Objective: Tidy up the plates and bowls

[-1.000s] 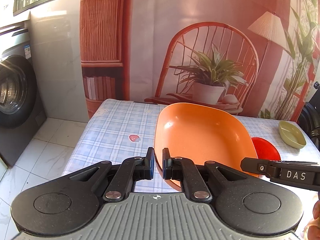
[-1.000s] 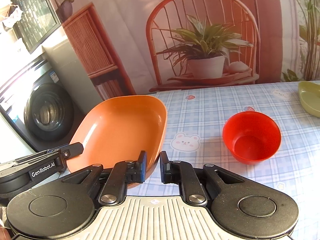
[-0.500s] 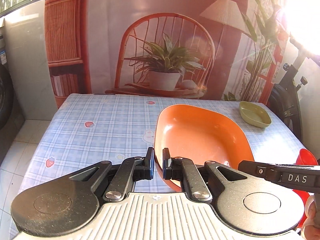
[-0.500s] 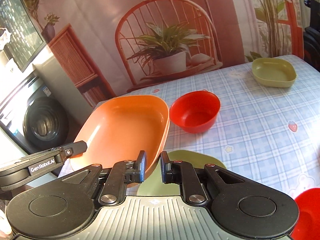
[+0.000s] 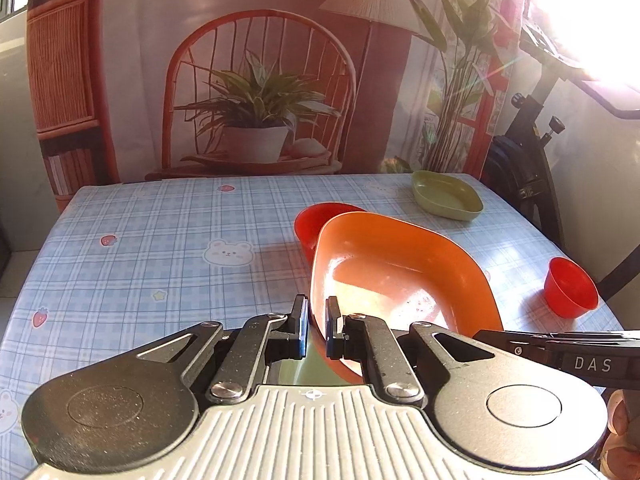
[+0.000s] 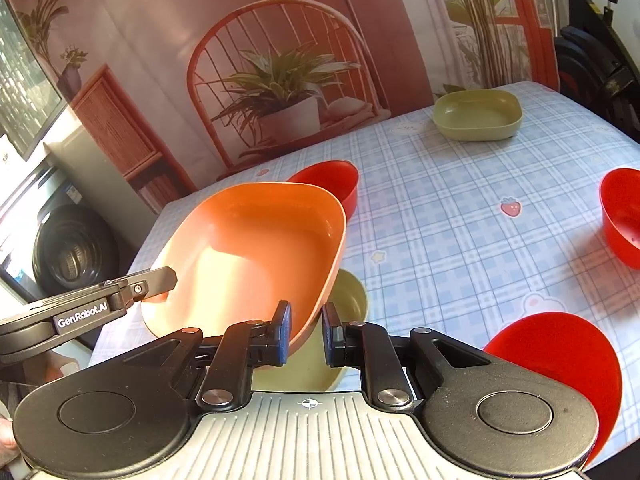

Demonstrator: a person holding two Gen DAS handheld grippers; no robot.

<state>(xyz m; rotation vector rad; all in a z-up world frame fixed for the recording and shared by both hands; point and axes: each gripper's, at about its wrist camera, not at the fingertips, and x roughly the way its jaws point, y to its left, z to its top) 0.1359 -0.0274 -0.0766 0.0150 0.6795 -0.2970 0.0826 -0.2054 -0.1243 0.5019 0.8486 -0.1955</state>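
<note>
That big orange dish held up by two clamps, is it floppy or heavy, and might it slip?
The orange dish looks stiff: pinched only at its rim by the left gripper and right gripper, it keeps its shape in the air. It is probably light plastic, since such thin-edge grips carry it. Its glossy surface may be slippery, so it could slide or tilt if either grip loosened.

The large plate (image 6: 256,248) hangs above the table's (image 6: 460,216) near left part, over a flat dish (image 6: 344,320). A bowl (image 6: 336,184) sits behind it; another dish (image 6: 478,118) near the far right corner, another bowl (image 6: 622,216) at the right edge
</note>
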